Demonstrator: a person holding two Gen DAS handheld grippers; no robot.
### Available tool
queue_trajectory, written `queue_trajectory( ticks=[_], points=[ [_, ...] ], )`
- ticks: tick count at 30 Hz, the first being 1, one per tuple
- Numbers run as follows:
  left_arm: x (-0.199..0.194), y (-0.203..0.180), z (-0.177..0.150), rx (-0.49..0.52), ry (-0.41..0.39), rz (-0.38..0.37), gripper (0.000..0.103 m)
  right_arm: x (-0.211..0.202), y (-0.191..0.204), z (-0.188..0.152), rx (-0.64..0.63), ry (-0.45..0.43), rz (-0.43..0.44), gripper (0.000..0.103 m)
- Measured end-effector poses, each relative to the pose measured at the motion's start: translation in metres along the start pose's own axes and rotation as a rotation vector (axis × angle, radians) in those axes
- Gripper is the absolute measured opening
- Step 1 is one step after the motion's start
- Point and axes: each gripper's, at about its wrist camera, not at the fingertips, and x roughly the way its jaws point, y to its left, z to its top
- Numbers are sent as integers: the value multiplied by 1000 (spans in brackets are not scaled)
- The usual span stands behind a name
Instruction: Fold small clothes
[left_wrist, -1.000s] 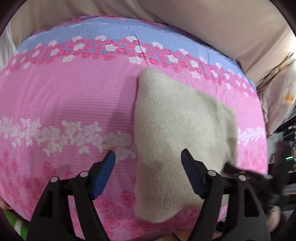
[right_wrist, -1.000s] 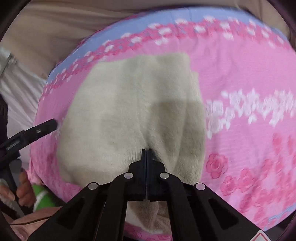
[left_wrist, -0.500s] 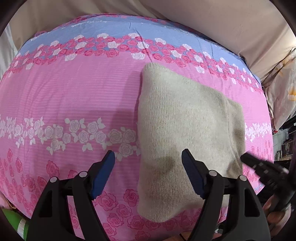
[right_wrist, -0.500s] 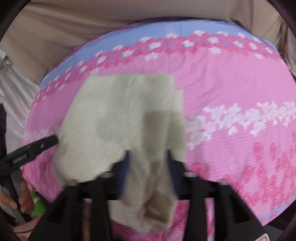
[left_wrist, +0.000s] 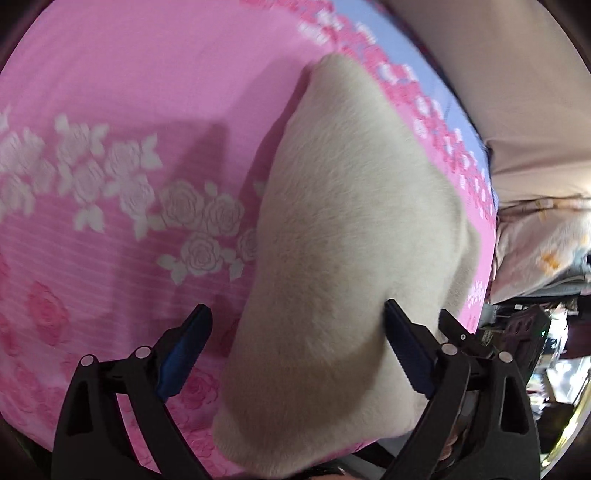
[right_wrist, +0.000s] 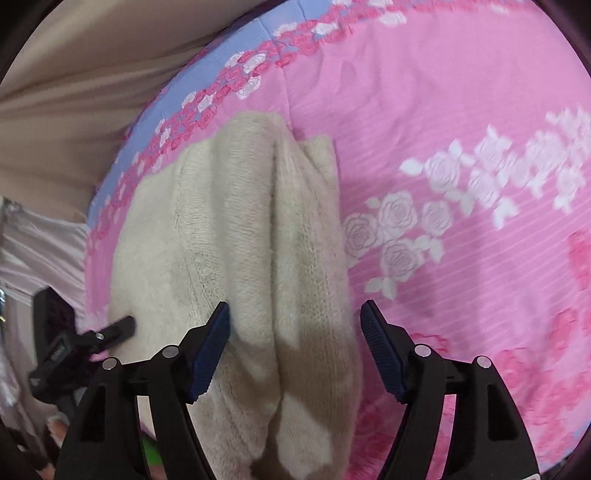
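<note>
Jaws wide and holding nothing, the right gripper hovers over a beige knit garment, folded and running toward 12 o'clock on the pink floral bedspread. The left gripper, equally spread, straddles its near edge, probably to steady the fold.

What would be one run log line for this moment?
left tool: open, over beige knit | right tool: open, over knit | knit: folded on pink bedsheet

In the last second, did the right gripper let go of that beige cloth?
Yes. The right gripper was pinched shut on the beige cloth; its jaws now stand wide apart over it on the pink bedspread.
</note>
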Motion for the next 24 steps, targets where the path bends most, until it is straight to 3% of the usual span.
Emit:
queue_trajectory(
  ticks=[2,4,6,7,8,9,10,12,15,19,24],
  points=[
    [7,1,1,-18,9,-16,96,8,-9,-1,61,14,77,74],
    [11,-1,2,-33,-1,-15,98,11,-16,-1,104,-11,176,88],
    [14,-7,4,-20,-6,8,98,13,-13,-2,100,-24,180,89],
    [16,-10,5,-12,-5,14,98,13,-8,-2,84,-25,163,81],
    [17,-13,6,-5,3,1,95,14,0,-2,49,-17,159,65],
    [18,-17,6,-3,33,-46,79,15,6,-2,31,-5,161,56],
    [15,-20,6,-6,30,-38,69,12,14,-2,13,-14,135,47],
    [4,-25,8,15,28,-50,54,0,31,-3,-39,-39,92,39],
    [-23,-23,10,4,27,-129,47,-25,55,-9,-65,-81,118,35],
    [-79,-19,12,52,-1,-215,47,-59,98,-15,-128,-125,178,35],
    [-164,3,12,128,-111,-270,47,-81,179,-19,-247,-169,251,34]
  ],
)
